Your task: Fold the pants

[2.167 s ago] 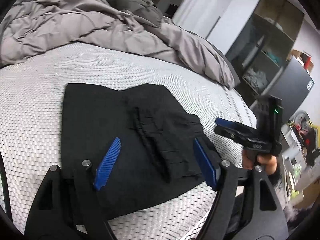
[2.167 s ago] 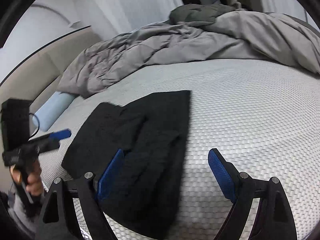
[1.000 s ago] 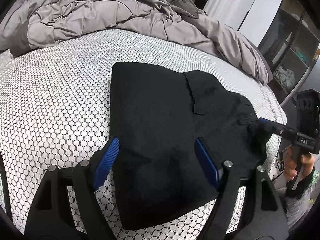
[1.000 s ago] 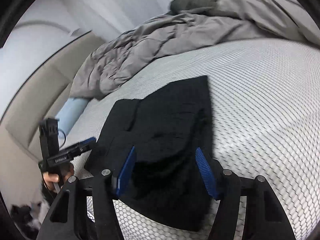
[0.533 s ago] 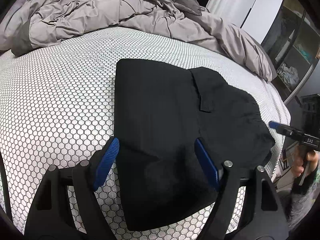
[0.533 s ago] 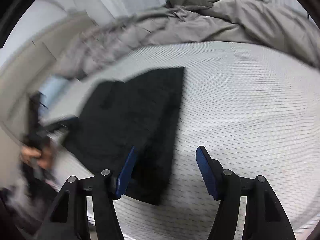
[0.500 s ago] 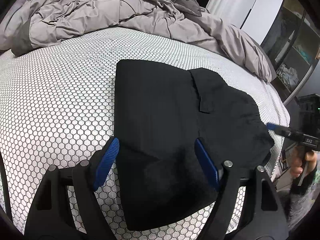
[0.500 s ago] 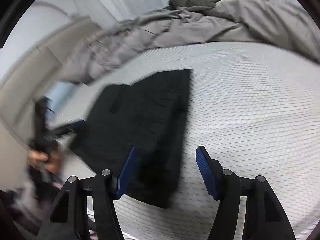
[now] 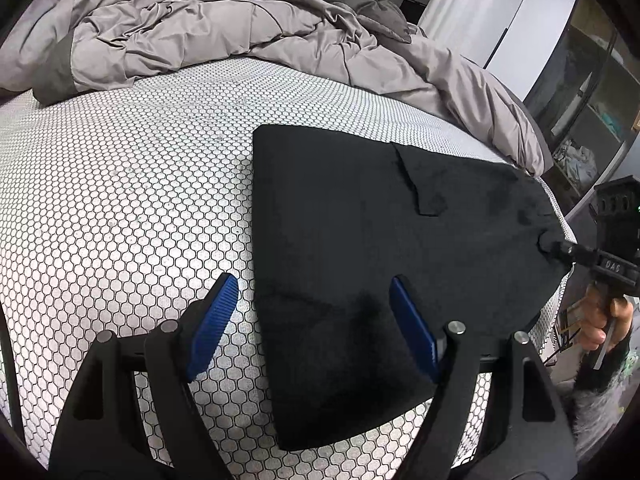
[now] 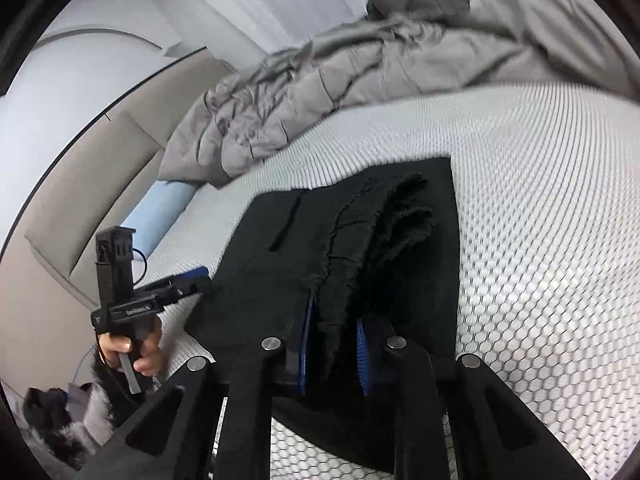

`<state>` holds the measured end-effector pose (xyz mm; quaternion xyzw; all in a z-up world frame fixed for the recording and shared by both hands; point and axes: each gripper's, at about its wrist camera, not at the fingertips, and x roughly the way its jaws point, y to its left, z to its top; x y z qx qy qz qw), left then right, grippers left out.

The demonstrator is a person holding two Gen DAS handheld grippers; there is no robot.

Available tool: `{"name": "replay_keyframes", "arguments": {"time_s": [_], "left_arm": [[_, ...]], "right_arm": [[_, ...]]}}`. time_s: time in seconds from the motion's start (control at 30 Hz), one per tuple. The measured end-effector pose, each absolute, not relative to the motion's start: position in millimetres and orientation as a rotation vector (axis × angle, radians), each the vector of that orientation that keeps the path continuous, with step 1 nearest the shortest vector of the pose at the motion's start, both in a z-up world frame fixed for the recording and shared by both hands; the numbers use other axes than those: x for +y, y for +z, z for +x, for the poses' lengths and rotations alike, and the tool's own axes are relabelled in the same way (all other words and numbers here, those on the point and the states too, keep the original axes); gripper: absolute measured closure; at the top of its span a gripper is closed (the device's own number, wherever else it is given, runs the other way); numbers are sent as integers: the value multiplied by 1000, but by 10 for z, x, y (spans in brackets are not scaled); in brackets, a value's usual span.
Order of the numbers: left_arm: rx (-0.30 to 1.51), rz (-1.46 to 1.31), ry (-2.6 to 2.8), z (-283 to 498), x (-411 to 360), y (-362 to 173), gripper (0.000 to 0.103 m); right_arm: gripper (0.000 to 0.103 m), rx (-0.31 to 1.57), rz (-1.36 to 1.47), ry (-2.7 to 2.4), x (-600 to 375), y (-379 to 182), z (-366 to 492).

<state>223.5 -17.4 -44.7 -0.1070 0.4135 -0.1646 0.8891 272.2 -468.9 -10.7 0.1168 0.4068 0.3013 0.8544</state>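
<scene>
Black pants lie folded on a honeycomb mattress; right gripper clamps their edge, left gripper gapes at six o'clock.

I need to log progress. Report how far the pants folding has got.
Done: the black pants lie in a compact fold on the mattress. In hand: the right gripper pinches their bunched edge; the left gripper is open. Left: the next fold.

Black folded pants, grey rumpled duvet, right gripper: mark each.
Black folded pants (image 9: 360, 240), left wrist view, flat top layer.
Grey rumpled duvet (image 9: 200, 28), left wrist view, creased middle.
Right gripper (image 10: 332, 344), right wrist view, between fingertips.
</scene>
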Motion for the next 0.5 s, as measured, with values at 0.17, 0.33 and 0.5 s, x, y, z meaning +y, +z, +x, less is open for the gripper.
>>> {"name": "replay_keyframes", "arguments": {"time_s": [0.17, 0.33, 0.5], "left_arm": [[891, -214, -314, 2252, -173, -523, 28], [786, -176, -355, 2085, -261, -296, 28], [778, -29, -530, 1999, -814, -287, 27]], "right_arm": [[68, 1031, 99, 454, -4677, -553, 2842], [56, 828, 41, 416, -4712, -190, 2620], [56, 712, 4, 510, -4311, 50, 2450]]}}
